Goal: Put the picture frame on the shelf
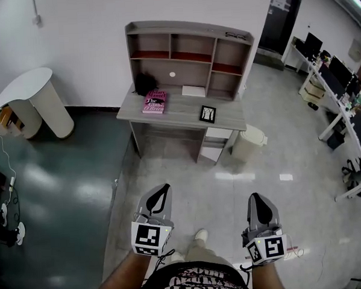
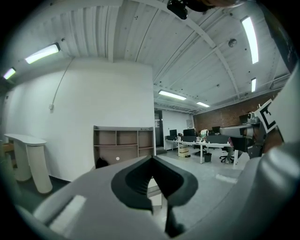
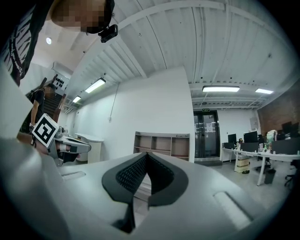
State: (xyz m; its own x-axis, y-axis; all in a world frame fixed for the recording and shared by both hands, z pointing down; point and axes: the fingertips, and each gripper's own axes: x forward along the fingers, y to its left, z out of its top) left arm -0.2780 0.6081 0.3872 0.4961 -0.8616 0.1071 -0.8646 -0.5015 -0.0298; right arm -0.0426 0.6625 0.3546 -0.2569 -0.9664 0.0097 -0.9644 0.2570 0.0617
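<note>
Shirt [image 1: 197, 283] cut off below; picture frame [image 1: 208, 113] detail unreadable.

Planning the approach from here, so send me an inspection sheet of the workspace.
Surface: grey desk, with a shelf unit standing at its back.
Job's things: picture frame on the desk, right of centre, untouched.
Clutter: pink book, black object, white sheet.
Grippers: left tool and right tool both shut, empty, well short of the desk.
Cables: white cable on the floor, far left.
Surroundings: round white table, white bin beside the desk, office desks at right.
</note>
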